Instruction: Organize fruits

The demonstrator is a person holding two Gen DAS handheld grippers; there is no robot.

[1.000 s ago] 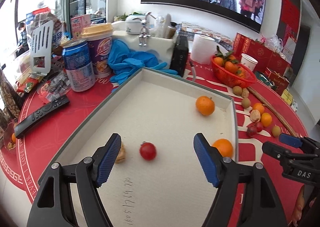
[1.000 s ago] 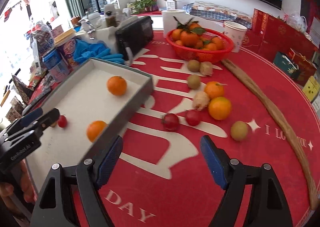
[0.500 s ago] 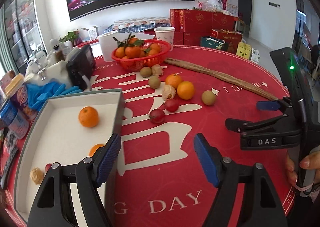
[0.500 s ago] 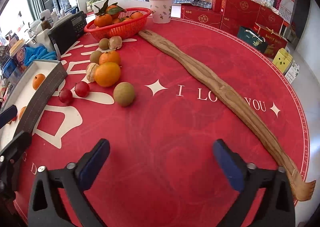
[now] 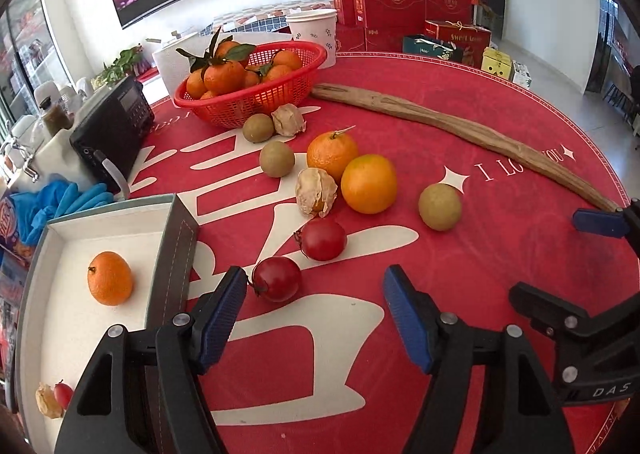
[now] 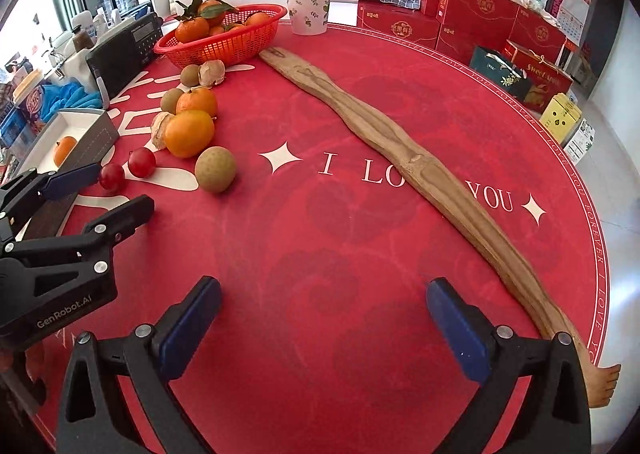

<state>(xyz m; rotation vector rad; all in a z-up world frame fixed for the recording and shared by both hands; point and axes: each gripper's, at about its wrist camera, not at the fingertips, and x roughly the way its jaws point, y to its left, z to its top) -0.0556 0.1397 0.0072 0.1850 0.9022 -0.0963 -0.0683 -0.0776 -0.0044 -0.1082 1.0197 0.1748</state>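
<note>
Having swung from the tray [image 5: 182,238] to the loose fruit, the left gripper [image 5: 314,312] hung agape and empty, jaws narrowing, nearest cherry tomato [image 5: 276,278] at its eleven o'clock; smooth, soft-skinned, best pinched gently across its middle. The right gripper [image 6: 320,320] gaped empty.

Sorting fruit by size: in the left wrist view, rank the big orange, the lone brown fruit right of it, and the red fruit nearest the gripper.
1. Big orange
2. Brown fruit
3. Red fruit, which sits nearest the camera, so it may really be smaller than it looks.
</note>
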